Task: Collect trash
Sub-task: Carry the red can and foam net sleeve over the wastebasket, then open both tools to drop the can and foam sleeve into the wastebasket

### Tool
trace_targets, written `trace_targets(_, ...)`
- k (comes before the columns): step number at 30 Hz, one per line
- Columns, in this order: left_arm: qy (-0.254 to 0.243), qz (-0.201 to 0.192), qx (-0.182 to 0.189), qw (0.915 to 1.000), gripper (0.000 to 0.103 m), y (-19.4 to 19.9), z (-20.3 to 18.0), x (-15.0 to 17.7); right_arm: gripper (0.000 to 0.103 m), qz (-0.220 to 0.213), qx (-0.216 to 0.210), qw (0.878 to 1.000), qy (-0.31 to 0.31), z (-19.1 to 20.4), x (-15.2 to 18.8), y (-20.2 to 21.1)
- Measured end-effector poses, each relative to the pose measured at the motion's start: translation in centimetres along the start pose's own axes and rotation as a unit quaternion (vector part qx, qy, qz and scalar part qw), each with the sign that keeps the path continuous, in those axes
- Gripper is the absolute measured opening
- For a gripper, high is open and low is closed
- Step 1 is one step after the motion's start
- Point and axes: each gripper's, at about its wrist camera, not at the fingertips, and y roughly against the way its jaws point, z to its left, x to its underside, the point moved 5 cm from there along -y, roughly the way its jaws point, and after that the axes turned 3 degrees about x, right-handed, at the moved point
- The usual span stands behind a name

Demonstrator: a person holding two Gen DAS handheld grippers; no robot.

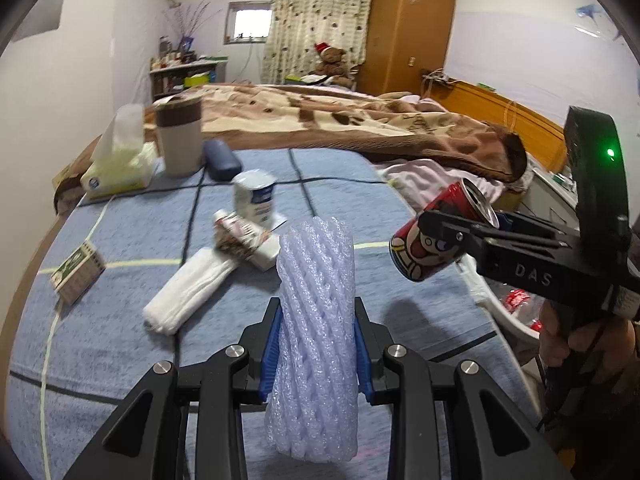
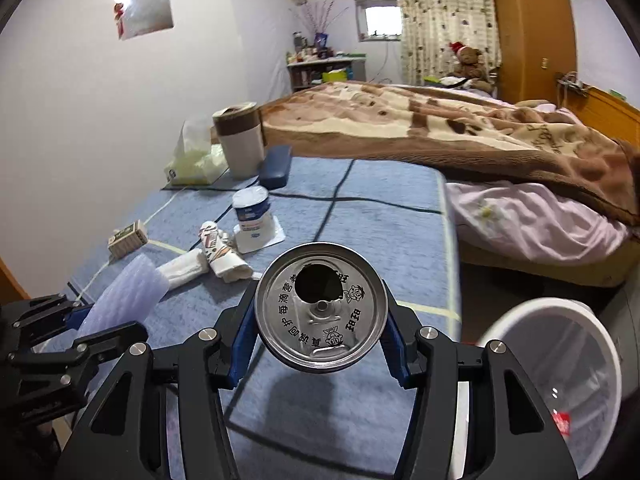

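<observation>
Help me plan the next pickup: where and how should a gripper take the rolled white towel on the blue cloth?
Grip the white towel across its middle, coming from above with fingers straddling the narrow width. It lies flat as a long roll, with its far end touching the crumpled wrapper.

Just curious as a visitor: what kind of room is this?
Most likely a bedroom in a home: a bed under a brown blanket, a wooden wardrobe, and a teddy bear by the curtain.
</observation>
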Motion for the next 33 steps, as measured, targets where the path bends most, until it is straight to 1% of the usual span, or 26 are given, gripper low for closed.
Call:
trace_targets(3,-0.012,-0.005,0.011,0.9999,0.032,0.0,-1.7,-0.6,0.055,-0.010,0.014,1.000,-0.011,-1.3,0.2,1.5)
trace_targets(7,-0.031,-0.008,0.035,0.9989,0.032,-0.5,-4.5,-1.4,0.055,-0.021,0.036,0.999,-0.029,-3.6,0.5,3.6)
trace_targets(9,-0.039,-0.009,0.048,0.9981,0.032,-0.9,-5.9,-1.7,0.055,-0.025,0.054,0.997,-0.038,-4.9,0.8,4.5)
trace_targets(12,-0.055,-0.006,0.071,0.9959,0.032,-1.7,-8.5,-2.2,0.055,-0.033,0.075,0.995,-0.053,-6.7,1.1,5.7)
trace_targets(16,-0.075,-0.002,0.092,0.9930,0.032,-2.4,-11.5,-2.4,0.055,-0.036,0.101,0.991,-0.074,-8.9,1.8,6.8)
trace_targets(21,-0.100,0.003,0.116,0.9882,0.032,-3.4,-15.2,-2.8,0.055,-0.039,0.124,0.986,-0.104,-11.5,2.9,7.8)
trace_targets(30,-0.126,0.022,0.150,0.9804,0.032,-5.6,-20.3,-2.8,0.055,-0.020,0.149,0.981,-0.125,-14.1,4.9,8.2)
trace_targets(33,-0.140,0.025,0.152,0.9781,0.032,-6.2,-21.5,-2.6,0.055,-0.012,0.161,0.979,-0.126,-14.7,5.5,8.3)
